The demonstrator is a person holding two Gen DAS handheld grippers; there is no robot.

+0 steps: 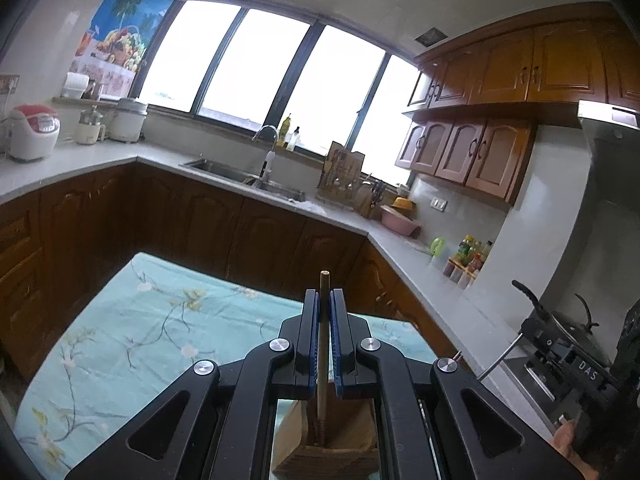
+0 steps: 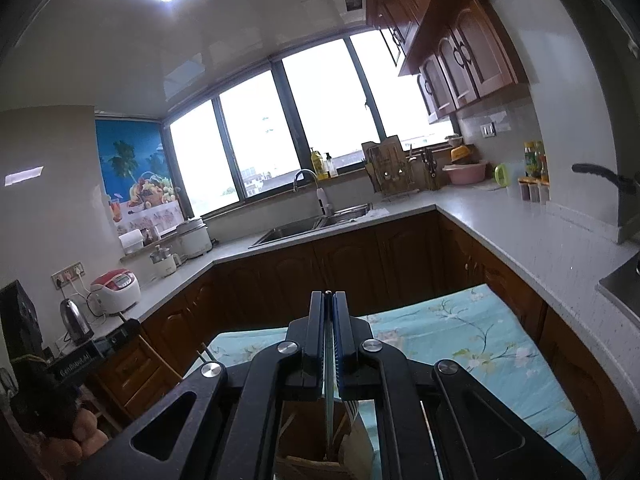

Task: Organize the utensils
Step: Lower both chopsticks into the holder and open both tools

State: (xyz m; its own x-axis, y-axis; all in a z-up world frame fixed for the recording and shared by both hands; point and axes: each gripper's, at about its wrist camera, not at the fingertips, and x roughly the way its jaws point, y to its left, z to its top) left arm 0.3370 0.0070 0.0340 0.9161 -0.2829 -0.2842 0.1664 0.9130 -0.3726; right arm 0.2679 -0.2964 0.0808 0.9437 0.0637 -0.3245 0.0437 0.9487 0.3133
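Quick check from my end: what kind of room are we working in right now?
A home kitchen, by the look of it: a steel sink with a tap under the window, wooden wall cabinets over a grey countertop, and a rice cooker plugged in by the wall.

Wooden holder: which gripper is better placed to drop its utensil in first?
Probably left. The left gripper holds a wooden stick whose lower end already reaches into the holder; the right gripper grips a thin metal utensil.
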